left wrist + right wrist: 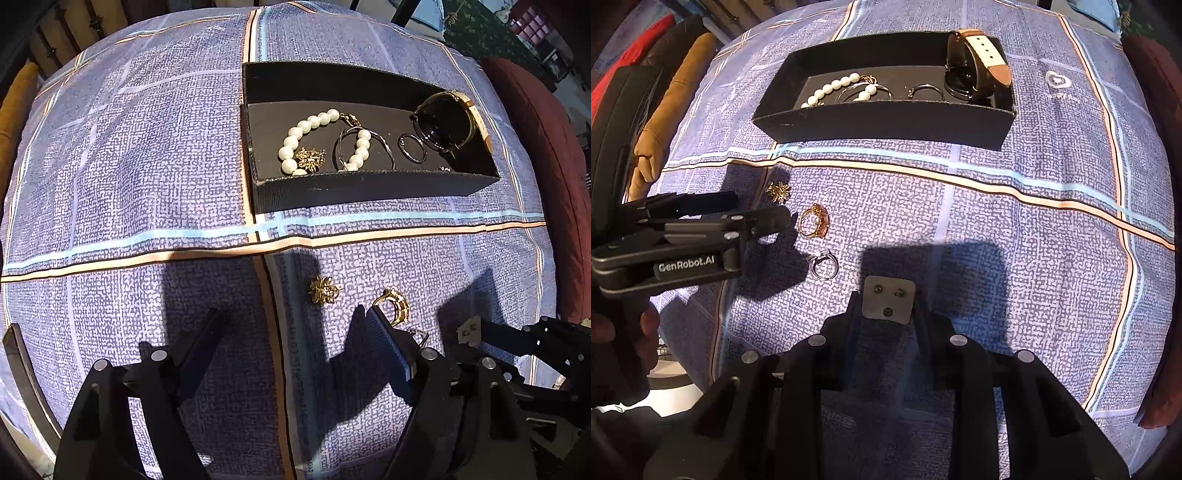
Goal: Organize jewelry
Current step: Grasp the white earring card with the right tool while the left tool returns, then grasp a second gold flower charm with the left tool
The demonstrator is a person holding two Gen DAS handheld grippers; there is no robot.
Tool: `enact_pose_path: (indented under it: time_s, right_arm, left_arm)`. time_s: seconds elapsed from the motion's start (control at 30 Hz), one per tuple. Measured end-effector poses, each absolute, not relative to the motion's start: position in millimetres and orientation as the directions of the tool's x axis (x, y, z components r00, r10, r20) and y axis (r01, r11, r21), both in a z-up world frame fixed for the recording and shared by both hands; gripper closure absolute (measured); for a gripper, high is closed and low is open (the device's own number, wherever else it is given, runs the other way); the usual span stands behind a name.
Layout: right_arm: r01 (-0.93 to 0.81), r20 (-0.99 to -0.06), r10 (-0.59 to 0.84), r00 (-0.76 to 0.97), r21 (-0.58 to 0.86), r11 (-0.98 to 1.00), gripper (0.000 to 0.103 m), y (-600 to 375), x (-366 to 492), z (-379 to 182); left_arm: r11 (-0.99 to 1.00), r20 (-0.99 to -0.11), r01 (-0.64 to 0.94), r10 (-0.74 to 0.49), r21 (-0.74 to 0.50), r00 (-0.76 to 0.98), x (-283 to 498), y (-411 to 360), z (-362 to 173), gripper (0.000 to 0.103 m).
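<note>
A black tray [369,184] [886,122] on the blue checked cloth holds a pearl bracelet [314,125] [834,86], a gold brooch [311,158], thin rings [412,147] [925,90] and a watch [448,122] [979,62]. On the cloth in front lie a gold flower brooch [325,291] [778,192], a gold ring [395,306] [813,220] and a silver ring [823,264] [419,335]. My left gripper [295,325] [764,214] is open and empty, its right finger [388,343] beside the gold ring. My right gripper [888,299] is shut and empty, right of the silver ring.
The cloth [147,166] covers a rounded table. A red cushioned chair [535,166] stands at the right edge and a tan chair [672,110] at the left. The right gripper shows in the left wrist view [469,332].
</note>
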State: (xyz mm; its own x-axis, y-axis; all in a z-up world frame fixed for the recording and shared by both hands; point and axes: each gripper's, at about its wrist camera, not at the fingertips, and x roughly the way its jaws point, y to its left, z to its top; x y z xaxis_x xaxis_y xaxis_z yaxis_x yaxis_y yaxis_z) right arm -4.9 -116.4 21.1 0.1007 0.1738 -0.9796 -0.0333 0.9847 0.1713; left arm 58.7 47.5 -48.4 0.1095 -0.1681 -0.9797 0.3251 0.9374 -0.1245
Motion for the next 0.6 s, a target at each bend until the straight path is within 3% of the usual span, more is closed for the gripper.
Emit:
enact_pose_path:
  time_s: [0.13, 0.27, 0.47, 0.6]
  right_arm:
    - [-0.033, -0.978, 0.180, 0.103, 0.178, 0.983, 0.074, -117.1, -5.6, 21.5]
    - [-0.039, -0.978, 0.184, 0.098, 0.181, 0.983, 0.074, -117.5, -7.5, 21.1]
    - [-0.042, -0.979, 0.181, 0.094, 0.177, 0.983, 0.074, -114.0, -7.0, 18.4]
    - [-0.050, -0.978, 0.183, 0.101, 0.178, 0.983, 0.074, -110.3, -5.7, 19.2]
  left_arm:
    - [0.937, -0.980, 0.331, -0.160, -0.112, 0.121, 69.9, 39.6, -49.0, 0.032]
    - [0.933, -0.982, 0.355, -0.116, -0.057, 0.148, 76.1, 30.7, -50.2, 0.052]
    - [0.930, -0.980, 0.359, -0.136, -0.077, 0.144, 83.0, 30.4, -46.0, 0.085]
    - [0.931, -0.977, 0.350, -0.158, -0.099, 0.143, 83.3, 34.9, -40.2, 0.086]
